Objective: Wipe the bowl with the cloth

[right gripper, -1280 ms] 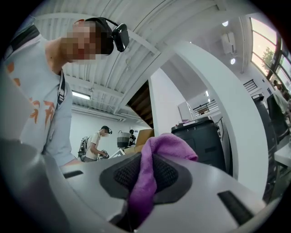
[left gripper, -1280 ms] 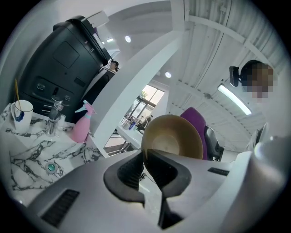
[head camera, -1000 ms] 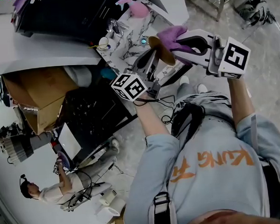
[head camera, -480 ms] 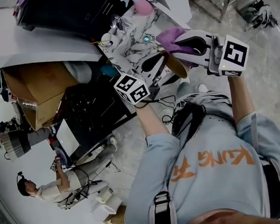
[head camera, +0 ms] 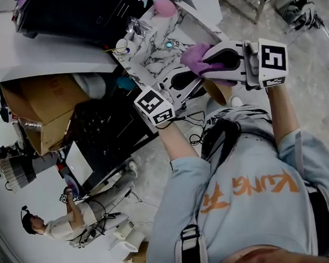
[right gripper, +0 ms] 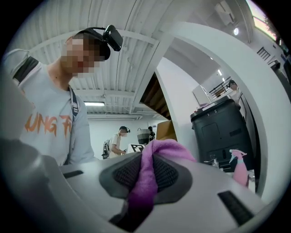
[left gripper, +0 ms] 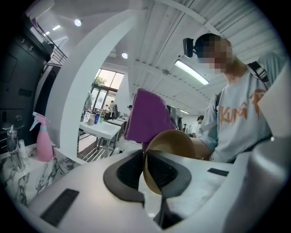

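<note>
In the head view the brown bowl (head camera: 218, 90) is held up in the air, tilted on its side. My left gripper (head camera: 179, 81) is shut on its rim. In the left gripper view the bowl (left gripper: 172, 140) rises on edge from between the jaws, and the purple cloth (left gripper: 147, 115) hangs just behind its rim. My right gripper (head camera: 214, 59) is shut on the purple cloth (head camera: 194, 56) and sits right above the bowl. The right gripper view shows the cloth (right gripper: 153, 159) pinched between the dark pads (right gripper: 169, 174), bunched over their tips. Whether cloth and bowl touch is unclear.
A marble-patterned counter (head camera: 152, 52) lies beyond the grippers, with a pink spray bottle (head camera: 163, 8) and small items on it. A cardboard box (head camera: 45, 106) and black equipment (head camera: 106, 131) stand to the left. Another person (head camera: 48, 227) works at lower left.
The bowl has swung right and down, ending under my right gripper. The cloth has shifted left and slightly down, closer over the bowl's rim.
</note>
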The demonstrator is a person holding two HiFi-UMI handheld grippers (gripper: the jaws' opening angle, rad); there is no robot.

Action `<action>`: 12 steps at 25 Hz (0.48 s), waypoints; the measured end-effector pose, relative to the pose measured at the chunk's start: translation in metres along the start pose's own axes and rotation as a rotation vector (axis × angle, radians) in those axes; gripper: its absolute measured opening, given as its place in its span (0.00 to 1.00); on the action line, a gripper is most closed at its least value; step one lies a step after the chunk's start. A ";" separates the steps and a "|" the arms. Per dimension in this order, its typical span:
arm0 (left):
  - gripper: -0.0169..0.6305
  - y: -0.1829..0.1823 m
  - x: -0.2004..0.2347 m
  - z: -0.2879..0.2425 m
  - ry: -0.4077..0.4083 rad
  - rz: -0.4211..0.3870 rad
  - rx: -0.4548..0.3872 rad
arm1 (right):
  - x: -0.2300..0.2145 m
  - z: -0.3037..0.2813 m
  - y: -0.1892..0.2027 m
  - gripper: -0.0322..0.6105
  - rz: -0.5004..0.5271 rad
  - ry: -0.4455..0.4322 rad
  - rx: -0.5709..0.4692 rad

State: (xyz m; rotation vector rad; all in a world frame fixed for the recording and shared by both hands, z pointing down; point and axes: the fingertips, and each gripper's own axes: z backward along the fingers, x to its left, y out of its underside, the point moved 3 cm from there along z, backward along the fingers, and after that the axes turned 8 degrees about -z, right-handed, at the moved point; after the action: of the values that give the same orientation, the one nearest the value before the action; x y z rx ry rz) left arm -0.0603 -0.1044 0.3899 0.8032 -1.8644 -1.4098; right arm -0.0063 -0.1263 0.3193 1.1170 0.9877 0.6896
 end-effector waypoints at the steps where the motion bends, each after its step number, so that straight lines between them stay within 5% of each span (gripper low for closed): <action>1: 0.08 -0.002 -0.003 -0.001 0.016 -0.011 0.004 | 0.000 0.000 0.001 0.17 -0.007 0.001 0.003; 6: 0.08 -0.006 -0.017 -0.001 0.091 -0.054 -0.020 | -0.004 0.000 0.007 0.17 -0.034 0.001 0.008; 12: 0.08 -0.028 -0.031 0.007 0.174 -0.056 -0.203 | -0.007 -0.001 0.009 0.17 -0.057 -0.007 -0.032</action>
State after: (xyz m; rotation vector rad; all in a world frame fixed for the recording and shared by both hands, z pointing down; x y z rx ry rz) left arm -0.0448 -0.0827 0.3570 0.8524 -1.5513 -1.4862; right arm -0.0103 -0.1288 0.3301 1.0589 0.9964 0.6529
